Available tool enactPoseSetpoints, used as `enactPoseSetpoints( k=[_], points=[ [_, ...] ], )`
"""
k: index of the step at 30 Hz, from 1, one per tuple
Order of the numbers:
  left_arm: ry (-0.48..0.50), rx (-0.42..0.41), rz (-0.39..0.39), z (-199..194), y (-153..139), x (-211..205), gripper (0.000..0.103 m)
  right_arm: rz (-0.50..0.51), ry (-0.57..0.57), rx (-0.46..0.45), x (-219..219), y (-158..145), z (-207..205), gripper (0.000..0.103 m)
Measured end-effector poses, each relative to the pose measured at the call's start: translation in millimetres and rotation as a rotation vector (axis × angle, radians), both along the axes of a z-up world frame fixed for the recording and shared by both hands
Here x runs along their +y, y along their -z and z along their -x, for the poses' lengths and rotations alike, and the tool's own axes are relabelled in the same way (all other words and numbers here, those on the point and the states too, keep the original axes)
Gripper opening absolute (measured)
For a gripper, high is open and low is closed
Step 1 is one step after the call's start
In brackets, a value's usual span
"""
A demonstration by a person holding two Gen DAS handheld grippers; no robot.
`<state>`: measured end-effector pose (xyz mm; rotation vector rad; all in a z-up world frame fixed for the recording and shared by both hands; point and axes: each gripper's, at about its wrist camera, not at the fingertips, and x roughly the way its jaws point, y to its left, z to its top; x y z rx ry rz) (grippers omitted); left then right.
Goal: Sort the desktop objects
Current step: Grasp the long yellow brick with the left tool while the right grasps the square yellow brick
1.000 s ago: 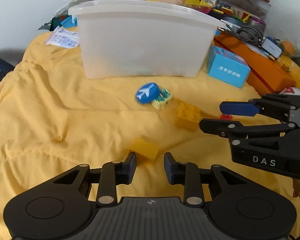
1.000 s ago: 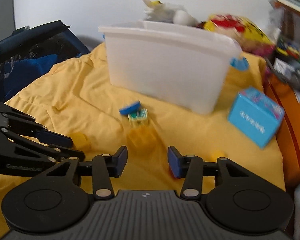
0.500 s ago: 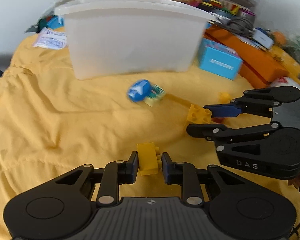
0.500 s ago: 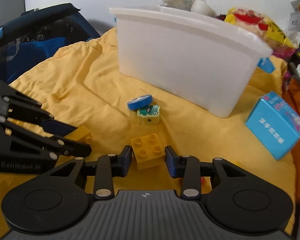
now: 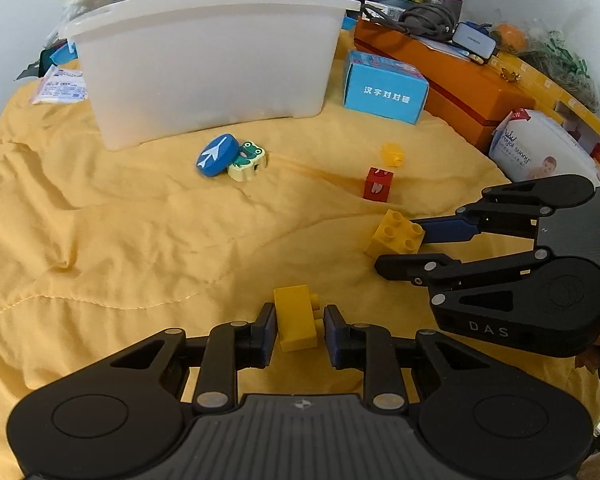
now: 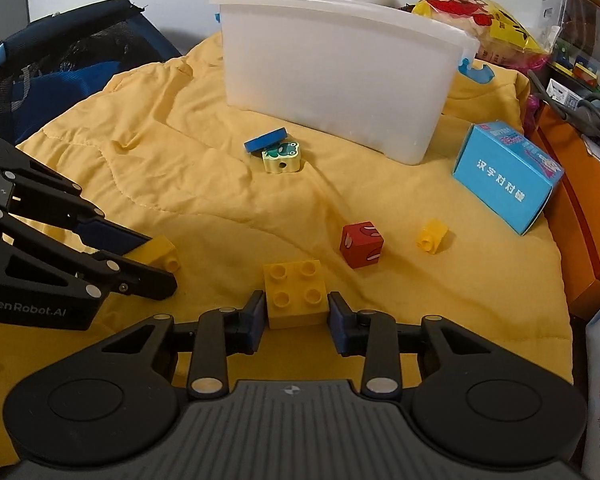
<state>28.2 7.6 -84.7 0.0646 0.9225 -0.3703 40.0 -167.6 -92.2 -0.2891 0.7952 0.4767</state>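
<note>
Your left hand-held gripper (image 5: 300, 330) is pinching the small brick (image 5: 296, 317), the right hand-held gripper (image 6: 296, 318), just closing, is clamping the square brick (image 6: 295, 294), both near on the quilt (image 5: 120, 220). Studs are risking slips; the bin (image 6: 340, 92) is sitting far.

A yellow four-stud brick (image 6: 295, 294) sits studs-up near the front of the yellow quilt. Left of it lies a narrow yellow brick (image 5: 296, 317) on its side. Farther right are a red cube (image 6: 361, 245) and a small yellow peg (image 6: 432, 235). Just before the white tub (image 6: 340, 92), a blue disc (image 6: 265, 140) leans on a frog block (image 6: 281, 157).
</note>
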Motion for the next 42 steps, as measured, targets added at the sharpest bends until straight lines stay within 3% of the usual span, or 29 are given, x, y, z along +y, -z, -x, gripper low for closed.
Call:
enactPoseSetpoints(
  k=[4, 11, 19, 25, 32, 35, 37, 39, 41, 42],
  points=[
    [0.003, -0.044, -0.044, 9.6, -7.4, -0.8, 0.040, -0.008, 0.009, -0.002, -0.9, 1.3, 2.1, 0.037],
    [0.091, -0.163, -0.109, 29.7, -15.7, -10.4, 0.041, -0.010, 0.016, -0.007, -0.4, 2.6, 3.5, 0.038],
    [0.120, -0.158, -0.184, 25.3, 2.1, -19.6, 0.039, -0.006, 0.027, -0.004, 0.9, 1.6, 4.1, 0.038],
    [0.122, -0.158, -0.187, 23.3, 4.3, -16.2, 0.035, -0.006, 0.036, -0.007, 1.9, 2.4, 5.5, 0.038],
    [0.234, -0.300, -0.266, 43.7, -10.4, -33.6, 0.036, -0.003, 0.043, -0.010, 2.7, 2.8, 6.0, 0.039],
    [0.258, -0.272, -0.336, 41.9, 0.8, -42.7, 0.032, -0.001, 0.042, -0.010, 3.3, 2.8, 5.5, 0.040],
    [0.246, -0.273, -0.342, 40.4, 3.9, -41.6, 0.032, -0.001, 0.043, -0.011, 3.4, 2.8, 5.8, 0.040],
    [0.222, -0.259, -0.323, 34.8, 3.5, -35.8, 0.032, 0.001, 0.044, -0.012, 3.4, 2.8, 6.1, 0.041],
    [0.199, -0.219, -0.295, 26.5, 5.6, -28.1, 0.021, 0.000, 0.045, -0.013, 3.0, 2.8, 5.6, 0.041],
    [0.183, -0.207, -0.253, 24.1, 5.7, -22.6, 0.020, 0.000, 0.047, -0.013, 3.0, 2.7, 5.5, 0.042]
  ],
)
